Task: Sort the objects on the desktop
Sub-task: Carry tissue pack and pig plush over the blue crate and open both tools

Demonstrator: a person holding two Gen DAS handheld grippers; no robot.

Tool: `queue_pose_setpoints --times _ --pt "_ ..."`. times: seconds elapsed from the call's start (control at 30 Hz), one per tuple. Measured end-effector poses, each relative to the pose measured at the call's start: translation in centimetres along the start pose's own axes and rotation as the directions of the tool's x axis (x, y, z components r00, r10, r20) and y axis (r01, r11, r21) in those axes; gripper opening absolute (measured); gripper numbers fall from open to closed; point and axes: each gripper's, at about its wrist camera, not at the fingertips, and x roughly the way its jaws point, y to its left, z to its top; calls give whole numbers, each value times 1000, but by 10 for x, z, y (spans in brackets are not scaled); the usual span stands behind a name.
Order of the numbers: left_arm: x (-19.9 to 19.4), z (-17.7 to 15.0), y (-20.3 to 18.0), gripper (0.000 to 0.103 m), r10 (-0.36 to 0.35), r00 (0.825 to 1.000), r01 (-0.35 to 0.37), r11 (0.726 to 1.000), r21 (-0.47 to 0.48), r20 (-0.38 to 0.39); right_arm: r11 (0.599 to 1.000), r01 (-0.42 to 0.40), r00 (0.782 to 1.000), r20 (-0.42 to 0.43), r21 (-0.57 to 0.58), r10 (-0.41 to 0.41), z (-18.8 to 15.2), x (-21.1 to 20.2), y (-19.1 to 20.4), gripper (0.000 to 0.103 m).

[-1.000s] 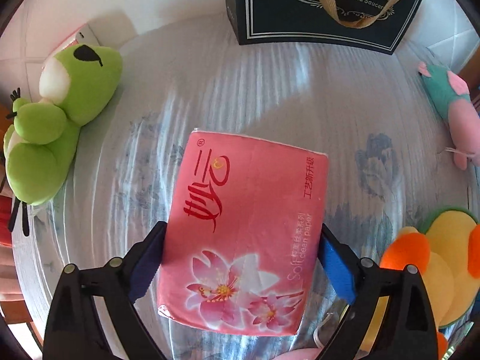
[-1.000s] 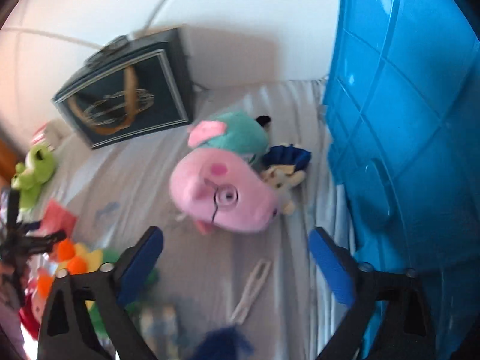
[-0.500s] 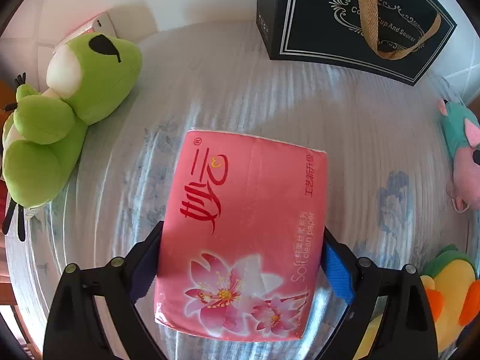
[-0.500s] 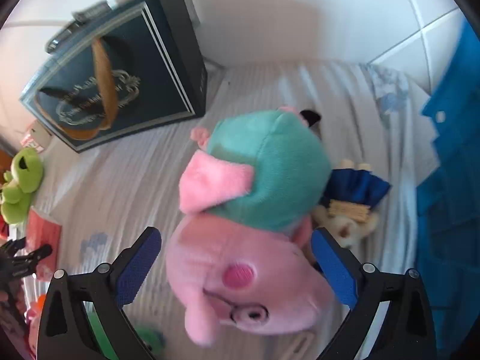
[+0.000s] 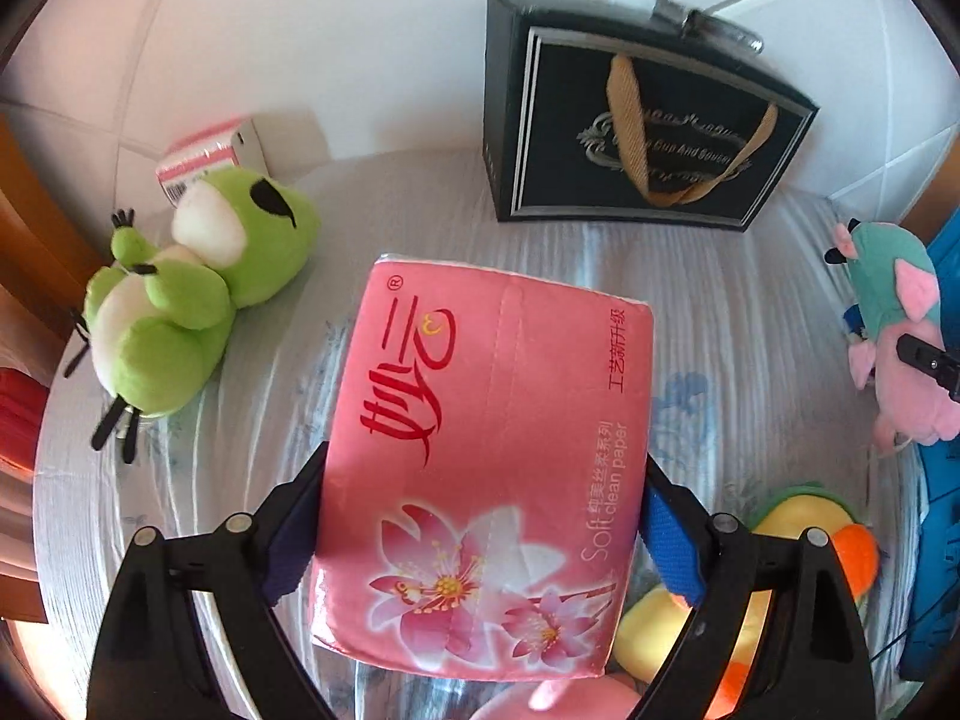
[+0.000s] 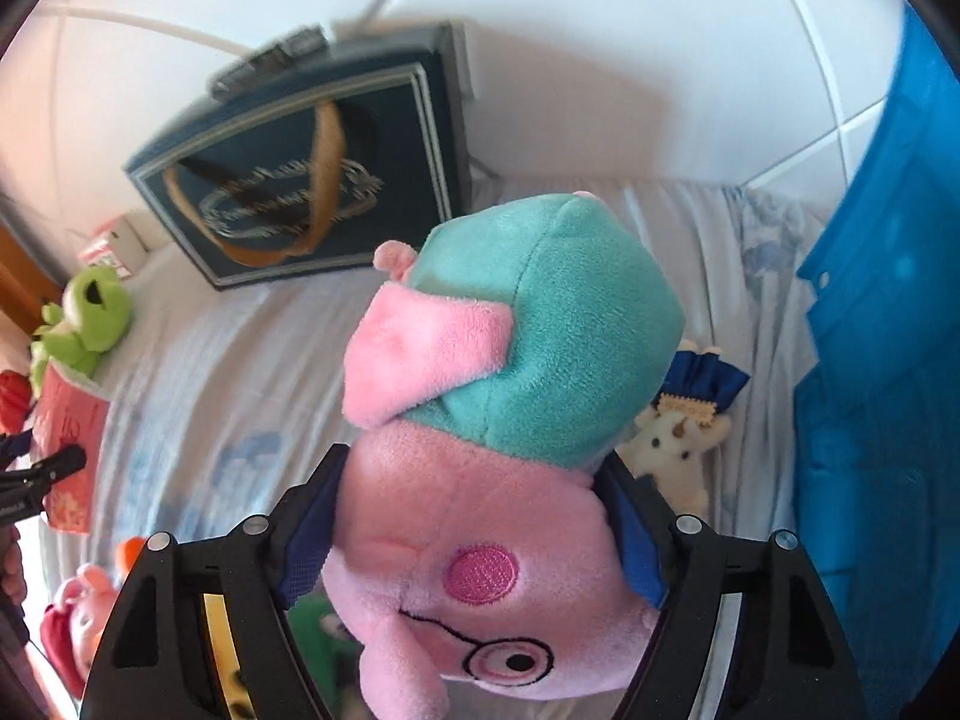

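My left gripper (image 5: 480,531) is shut on a pink tissue pack (image 5: 492,450) with a flower print and holds it above the cloth-covered table (image 5: 750,312). My right gripper (image 6: 474,525) is shut on a pink pig plush (image 6: 492,468) in a teal shirt, its head toward the camera. The pig plush also shows at the right edge of the left wrist view (image 5: 900,336), and the tissue pack at the left edge of the right wrist view (image 6: 72,450).
A dark gift box (image 5: 648,132) with a tan strap stands at the back wall. A green frog plush (image 5: 186,300) lies at the left. A blue bin (image 6: 888,360) stands at the right. A small white doll (image 6: 678,444) and a yellow-orange plush (image 5: 798,564) lie on the table.
My right gripper has come up to the pig plush and shut on it. My left gripper has tilted up with the tissue pack, showing more of the wall.
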Motion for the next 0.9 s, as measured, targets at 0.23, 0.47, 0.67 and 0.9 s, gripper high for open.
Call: queue_pose_setpoints --times 0.23,0.47,0.67,0.9 --pt "-99 -18 -34 91 10 977 -18 999 34 214 999 -19 985 171 -30 23 -21 -108 29 79" --pt "-183 -41 -81 91 -87 946 56 993 107 314 998 -9 954 298 -63 28 -62 -211 48 79" --pt "-247 -61 -131 91 -187 905 115 972 204 382 998 42 904 426 -43 -20 -95 -298 39 79" --pt "-280 -78 -212 91 -314 869 199 929 311 382 996 81 848 524 29 -84 -137 -373 -2 79"
